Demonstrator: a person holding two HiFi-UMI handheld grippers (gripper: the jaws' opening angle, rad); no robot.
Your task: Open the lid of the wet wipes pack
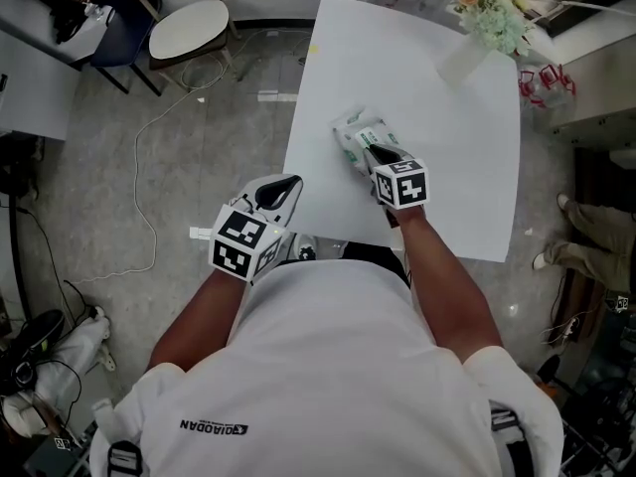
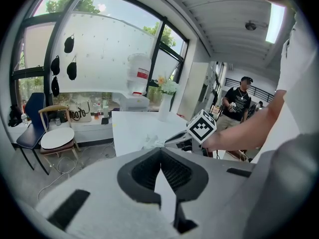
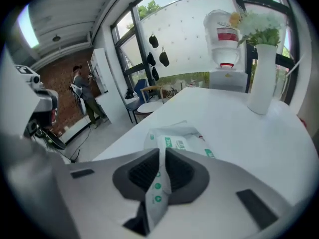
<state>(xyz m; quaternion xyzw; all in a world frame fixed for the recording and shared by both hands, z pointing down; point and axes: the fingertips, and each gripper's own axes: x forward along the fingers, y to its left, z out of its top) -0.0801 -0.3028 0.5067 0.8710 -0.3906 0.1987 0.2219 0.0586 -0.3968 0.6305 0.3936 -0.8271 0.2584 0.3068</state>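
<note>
While your right gripper pinches the flap, a white strip with green dots that runs up between its clenched jaws, the pack it belongs to lies flat on the table just beyond the jaw tips. Your left gripper has its jaws pressed together at the tips with nothing between them; it hangs just off the table's near left corner, well apart from the pack and pointing across the top toward your right one. The table is plain white and square-cornered, and the pack sits in its near half, closer to the left edge than the right. At the far right corner stands a white vase of pale flowers. Beyond the far left corner a chair with a round pale seat stands on the grey floor, where a thin white cable trails. Tall dark-framed windows close the far wall, with trees outside. A person in dark clothes stands off to your right, past the table.
</note>
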